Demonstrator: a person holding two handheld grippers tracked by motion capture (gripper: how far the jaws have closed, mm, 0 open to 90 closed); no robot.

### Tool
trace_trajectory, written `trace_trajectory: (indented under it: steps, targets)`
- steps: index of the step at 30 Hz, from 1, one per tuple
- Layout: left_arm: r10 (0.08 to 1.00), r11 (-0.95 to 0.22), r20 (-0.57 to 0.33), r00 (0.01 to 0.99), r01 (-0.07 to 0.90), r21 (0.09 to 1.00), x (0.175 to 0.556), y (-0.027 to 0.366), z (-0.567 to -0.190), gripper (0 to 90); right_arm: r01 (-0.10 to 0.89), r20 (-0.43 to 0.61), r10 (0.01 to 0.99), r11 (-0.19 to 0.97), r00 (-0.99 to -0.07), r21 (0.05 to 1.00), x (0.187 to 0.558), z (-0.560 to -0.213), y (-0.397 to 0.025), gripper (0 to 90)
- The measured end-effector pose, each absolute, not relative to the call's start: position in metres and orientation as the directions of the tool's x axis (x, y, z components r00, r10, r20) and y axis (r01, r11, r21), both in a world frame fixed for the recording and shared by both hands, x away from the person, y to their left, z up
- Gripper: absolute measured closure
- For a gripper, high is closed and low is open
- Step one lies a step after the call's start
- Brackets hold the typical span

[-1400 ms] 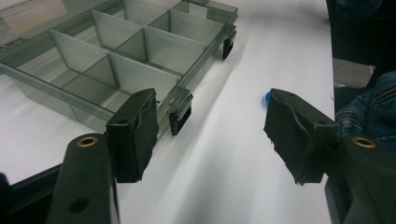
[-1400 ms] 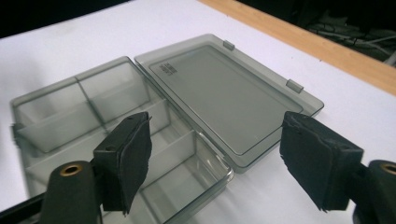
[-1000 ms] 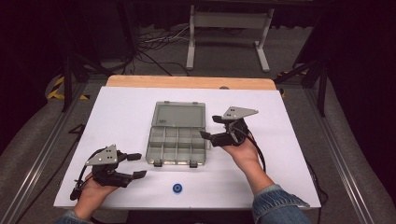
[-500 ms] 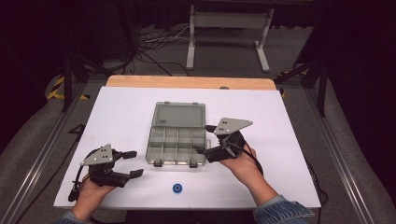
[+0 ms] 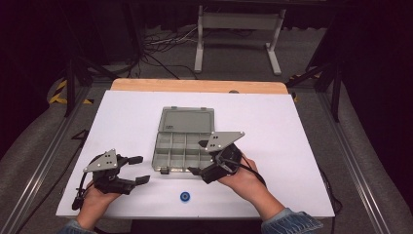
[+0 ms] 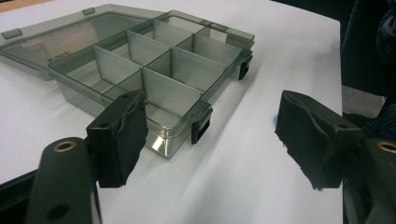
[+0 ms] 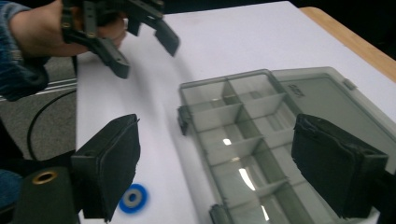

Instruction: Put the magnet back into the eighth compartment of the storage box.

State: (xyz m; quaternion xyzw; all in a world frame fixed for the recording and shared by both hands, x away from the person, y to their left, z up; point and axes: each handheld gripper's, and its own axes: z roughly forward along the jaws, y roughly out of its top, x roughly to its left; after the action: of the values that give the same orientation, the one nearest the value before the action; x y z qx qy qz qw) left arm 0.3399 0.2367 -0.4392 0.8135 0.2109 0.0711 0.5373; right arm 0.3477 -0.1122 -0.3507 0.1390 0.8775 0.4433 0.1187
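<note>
A clear grey compartment box [image 5: 181,150] lies open mid-table, its lid [image 5: 187,120] flat behind it and its compartments empty. A small blue ring [image 5: 184,196] rests near the table's front edge. My right gripper [image 5: 197,157] hovers open at the box's front right corner. In the right gripper view it [image 7: 224,163] spans the box [image 7: 243,135], with the blue ring [image 7: 133,198] by its left pad. My left gripper [image 5: 140,169] is open, left of the box and apart from it. The left gripper view has it [image 6: 217,140] facing the box's [image 6: 154,60] latched front corner.
The white table top [image 5: 292,146] has a wooden strip [image 5: 195,86] along its far edge. Metal rails [image 5: 34,170] run beside the table on both sides. Stand legs and cables [image 5: 234,39] sit on the floor beyond.
My right gripper has come down and toward the near left, from the box's right side to its front right corner. My left gripper has barely shifted.
</note>
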Motion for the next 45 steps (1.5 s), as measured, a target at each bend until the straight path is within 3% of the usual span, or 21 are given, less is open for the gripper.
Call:
trace_trajectory:
  steps: [6, 45]
  targets:
    - [0.421, -0.334, -0.104, 0.901, 0.26, 0.906, 0.339, 0.238, -0.439, 25.4, 0.109, -0.098, 0.306, 0.594, -0.947, 0.797, 0.338, -0.354, -0.1, 14.5]
    - [0.422, -0.352, -0.102, 0.901, 0.266, 0.898, 0.337, 0.237, -0.44, 25.3, 0.16, -0.013, 0.221, 0.745, -0.975, 0.647, 0.324, -0.414, -0.078, 14.3]
